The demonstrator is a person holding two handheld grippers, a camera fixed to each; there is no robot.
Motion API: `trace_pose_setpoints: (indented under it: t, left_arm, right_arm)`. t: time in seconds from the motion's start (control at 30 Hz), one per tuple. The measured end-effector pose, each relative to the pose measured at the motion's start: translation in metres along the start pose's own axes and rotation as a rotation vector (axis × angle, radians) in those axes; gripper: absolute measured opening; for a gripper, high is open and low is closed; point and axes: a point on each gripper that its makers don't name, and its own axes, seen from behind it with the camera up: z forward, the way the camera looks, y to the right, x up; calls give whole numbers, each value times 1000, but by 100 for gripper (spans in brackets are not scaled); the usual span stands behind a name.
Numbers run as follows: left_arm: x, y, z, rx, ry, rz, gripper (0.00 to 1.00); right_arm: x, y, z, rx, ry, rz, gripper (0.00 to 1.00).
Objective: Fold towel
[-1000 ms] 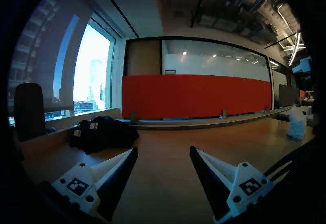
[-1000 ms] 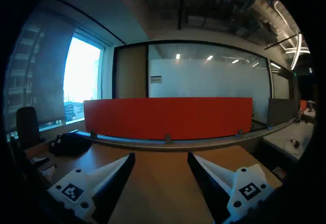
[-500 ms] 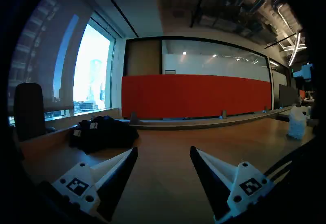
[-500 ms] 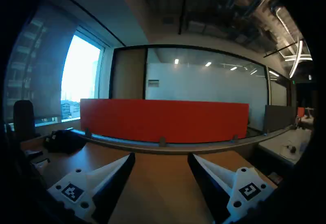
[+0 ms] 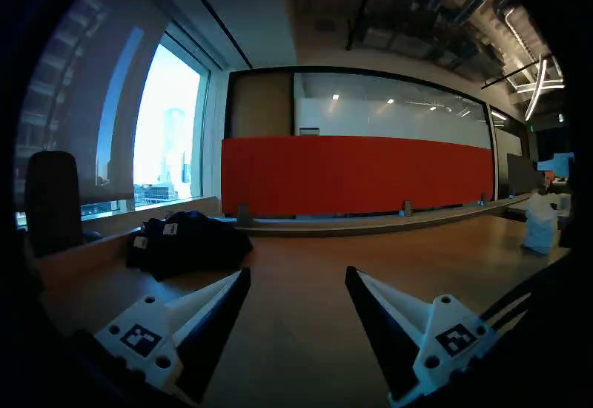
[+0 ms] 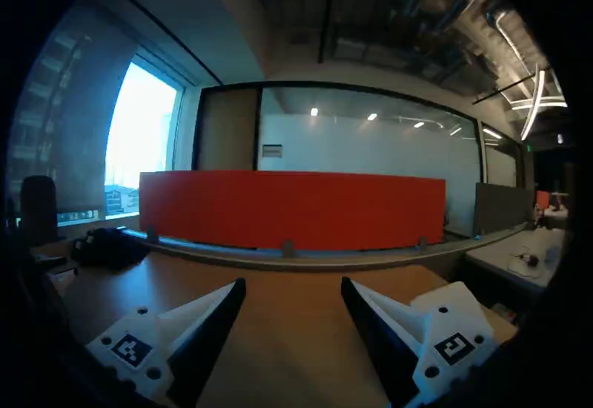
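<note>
Hard to make out: the black crumpled heap of cloth (image 5: 189,245) might be the towel, might be a jacket or a bag. It's too dark and bunched up for me to call it. In the right gripper view it's just a small dark lump (image 6: 107,247).
Cut off: the white crumpled thing (image 5: 540,222) at the far right of the desk runs into the edge, so no idea what it is. The small bits on the neighbouring pale desk (image 6: 519,254) are too tiny to name.
Where the cloth is: back left of the long wooden desk (image 5: 296,341), near the bright window (image 5: 167,141) and well apart from both grippers.
Which way it lies: no clean direction since it's a pile, but it's wider than tall and spreads along the desk's back edge.
Left gripper (image 5: 296,269): fingers spread apart, only bare wood between them.
Right gripper (image 6: 293,280): same, spread wide over the desk (image 6: 289,349), gripping nothing.
Counts: two grippers, four white fingers, each with one square black-and-white marker; one black heap with two small white tags (image 5: 140,242); one long red divider panel (image 5: 356,174); one dark chair back (image 5: 52,200) by the window.
</note>
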Motion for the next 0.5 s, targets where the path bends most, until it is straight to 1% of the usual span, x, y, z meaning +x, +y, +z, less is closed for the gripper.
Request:
trace_pose_setpoints:
  t: [0.2, 0.37, 0.5]
  left_arm:
    - [1, 0, -1, 0, 0, 0, 95]
    - [1, 0, -1, 0, -1, 0, 95]
    - [2, 0, -1, 0, -1, 0, 95]
  right_arm:
    - [-23, 14, 3, -12, -5, 36, 99]
    - [-41, 30, 3, -29, -14, 83, 99]
    - [-50, 38, 1, -21, -9, 108, 99]
